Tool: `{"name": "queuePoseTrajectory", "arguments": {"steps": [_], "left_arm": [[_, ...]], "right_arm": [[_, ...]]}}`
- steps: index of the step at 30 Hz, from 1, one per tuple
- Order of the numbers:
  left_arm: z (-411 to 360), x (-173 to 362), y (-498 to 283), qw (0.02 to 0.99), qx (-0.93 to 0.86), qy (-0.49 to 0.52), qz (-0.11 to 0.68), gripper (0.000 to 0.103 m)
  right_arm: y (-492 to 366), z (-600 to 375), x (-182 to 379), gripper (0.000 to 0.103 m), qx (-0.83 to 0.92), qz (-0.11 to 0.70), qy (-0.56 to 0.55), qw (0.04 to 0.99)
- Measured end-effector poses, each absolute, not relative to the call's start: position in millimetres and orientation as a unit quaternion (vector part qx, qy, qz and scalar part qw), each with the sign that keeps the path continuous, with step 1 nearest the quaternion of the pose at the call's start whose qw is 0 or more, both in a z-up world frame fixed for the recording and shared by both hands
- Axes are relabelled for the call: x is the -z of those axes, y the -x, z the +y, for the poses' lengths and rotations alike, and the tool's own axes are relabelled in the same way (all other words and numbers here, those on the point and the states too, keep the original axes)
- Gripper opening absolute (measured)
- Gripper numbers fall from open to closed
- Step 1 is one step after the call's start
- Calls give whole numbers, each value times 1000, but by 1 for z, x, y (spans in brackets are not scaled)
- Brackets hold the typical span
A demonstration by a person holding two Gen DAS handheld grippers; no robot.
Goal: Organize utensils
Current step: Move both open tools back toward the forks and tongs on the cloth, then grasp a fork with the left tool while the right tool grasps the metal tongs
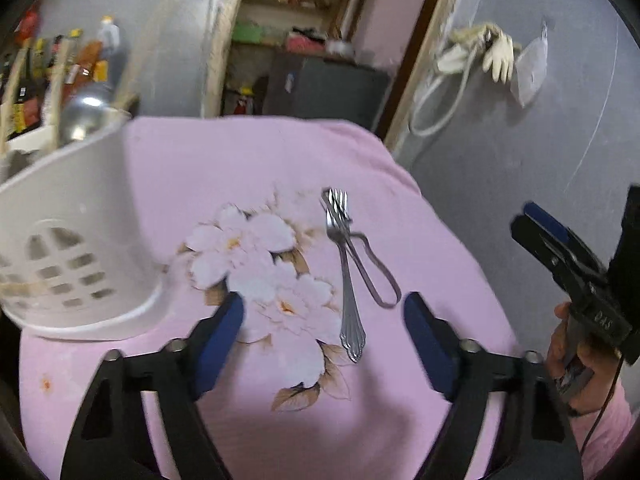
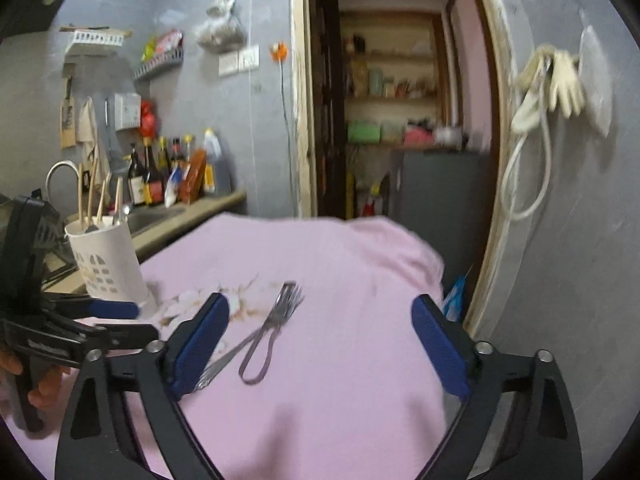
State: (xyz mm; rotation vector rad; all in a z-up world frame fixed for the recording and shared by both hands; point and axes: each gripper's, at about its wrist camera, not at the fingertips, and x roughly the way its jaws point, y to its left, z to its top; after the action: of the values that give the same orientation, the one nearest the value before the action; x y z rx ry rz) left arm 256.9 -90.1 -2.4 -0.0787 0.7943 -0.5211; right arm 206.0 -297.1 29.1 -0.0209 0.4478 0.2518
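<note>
Silver metal forks lie bundled on the pink flowered cloth, both grippers' jaws spread and empty.
Left gripper view shows the cloth's flowers; right gripper view shows the white slotted plastic holder whole; fork count unclear.

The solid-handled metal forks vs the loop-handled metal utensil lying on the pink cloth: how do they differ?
Handle: the solid-handled metal forks end in a flat, patterned, flared tip; the loop-handled metal utensil has an open wire loop.
Direction: the forks' handles run straight toward the camera in the left wrist view; the loop handle angles off to the right.
Count: the forks look stacked, at least two; the loop utensil is single.
Shared: shiny metal, heads overlapping, both flat on the pink flowered cloth, untouched.
</note>
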Motion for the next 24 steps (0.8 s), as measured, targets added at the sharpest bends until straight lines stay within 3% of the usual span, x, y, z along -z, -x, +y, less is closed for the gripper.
{"name": "queuePoseTrajectory", "arguments": {"steps": [5, 14, 24], "left_arm": [[-105, 18, -270, 870, 269, 10, 414, 48], [-122, 38, -299, 843, 285, -1, 456, 20], [-119, 47, -320, 824, 306, 26, 476, 19]], "right_arm": [[-229, -300, -16, 84, -147, 282, -17, 948], [-272, -298, 9, 44, -184, 369, -47, 910], [-310, -280, 30, 27, -221, 420, -71, 877]]}}
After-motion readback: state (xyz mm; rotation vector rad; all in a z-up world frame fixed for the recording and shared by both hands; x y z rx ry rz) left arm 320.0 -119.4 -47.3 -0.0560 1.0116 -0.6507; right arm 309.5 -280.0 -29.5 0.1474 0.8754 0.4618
